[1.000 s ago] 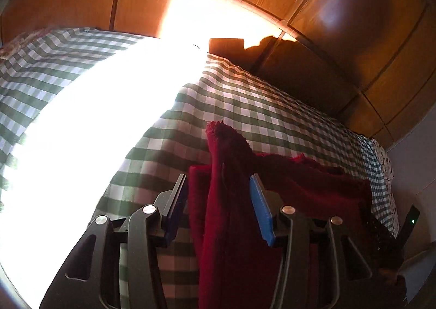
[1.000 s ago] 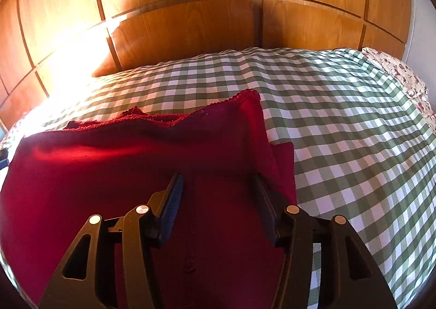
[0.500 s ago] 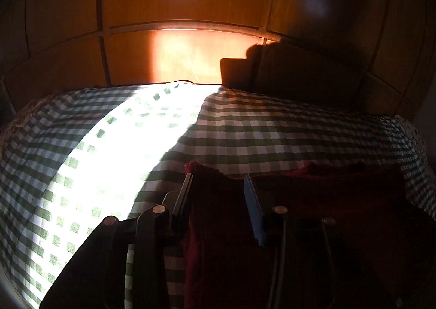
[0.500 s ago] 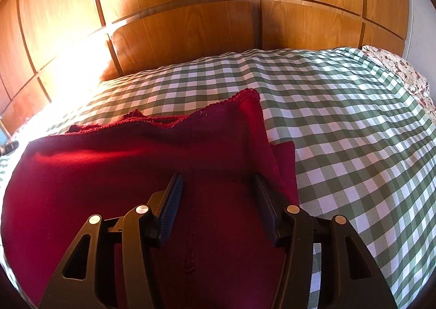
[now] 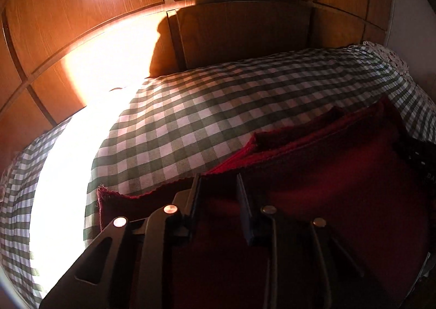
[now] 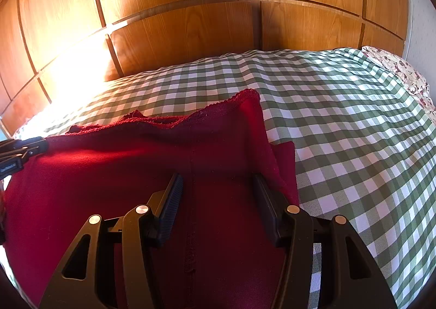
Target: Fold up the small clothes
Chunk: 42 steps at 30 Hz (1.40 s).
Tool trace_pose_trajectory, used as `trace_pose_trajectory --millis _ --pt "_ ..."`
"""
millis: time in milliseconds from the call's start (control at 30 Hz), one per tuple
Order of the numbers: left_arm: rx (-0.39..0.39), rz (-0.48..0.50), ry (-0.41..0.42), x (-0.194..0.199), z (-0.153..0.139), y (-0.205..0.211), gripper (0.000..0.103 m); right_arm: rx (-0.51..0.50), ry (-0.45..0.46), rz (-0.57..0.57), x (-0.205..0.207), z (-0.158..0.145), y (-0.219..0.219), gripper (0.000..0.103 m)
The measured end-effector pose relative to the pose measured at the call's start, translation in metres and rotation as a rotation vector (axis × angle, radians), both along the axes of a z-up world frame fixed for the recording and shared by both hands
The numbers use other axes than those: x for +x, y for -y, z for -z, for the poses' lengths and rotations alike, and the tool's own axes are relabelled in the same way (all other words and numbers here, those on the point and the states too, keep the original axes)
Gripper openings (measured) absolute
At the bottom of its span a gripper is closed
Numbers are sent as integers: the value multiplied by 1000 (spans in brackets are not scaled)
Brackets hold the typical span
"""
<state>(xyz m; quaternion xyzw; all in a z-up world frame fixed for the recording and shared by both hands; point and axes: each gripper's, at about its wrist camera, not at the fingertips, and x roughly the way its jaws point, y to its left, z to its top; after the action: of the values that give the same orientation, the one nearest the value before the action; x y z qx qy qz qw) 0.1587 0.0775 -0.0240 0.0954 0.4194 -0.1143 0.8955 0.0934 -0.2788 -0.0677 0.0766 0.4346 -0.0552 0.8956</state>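
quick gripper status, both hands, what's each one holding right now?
Left gripper: jaws have just been closing, red garment between them; grip cannot be told.
Right gripper: jaws apart, red garment between them, pads not visibly pressing; open.

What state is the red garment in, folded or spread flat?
Partly folded: the red garment lies doubled on the checked cover, with stacked edges at its far side.

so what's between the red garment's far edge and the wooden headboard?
Only bare green-checked bedspread between the red garment and wooden headboard; right wrist view shows it.
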Motion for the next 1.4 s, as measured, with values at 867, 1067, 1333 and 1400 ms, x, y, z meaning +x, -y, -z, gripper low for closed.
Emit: trace_pose_trajectory --millis 867,1067,1333,1400 --pt "-9 -78 48 10 -2 4 0 -5 3 2 0 0 -1 53" --pt "-34 -196 -66 38 30 -10 0 -6 2 1 0 0 0 53" --pt "-111 -240 -10 9 0 -29 27 -10 -30 -14 3 -5 3 53" --pt "-130 -243 33 -8 -11 -36 36 -37 -42 -30 6 -13 -1 53"
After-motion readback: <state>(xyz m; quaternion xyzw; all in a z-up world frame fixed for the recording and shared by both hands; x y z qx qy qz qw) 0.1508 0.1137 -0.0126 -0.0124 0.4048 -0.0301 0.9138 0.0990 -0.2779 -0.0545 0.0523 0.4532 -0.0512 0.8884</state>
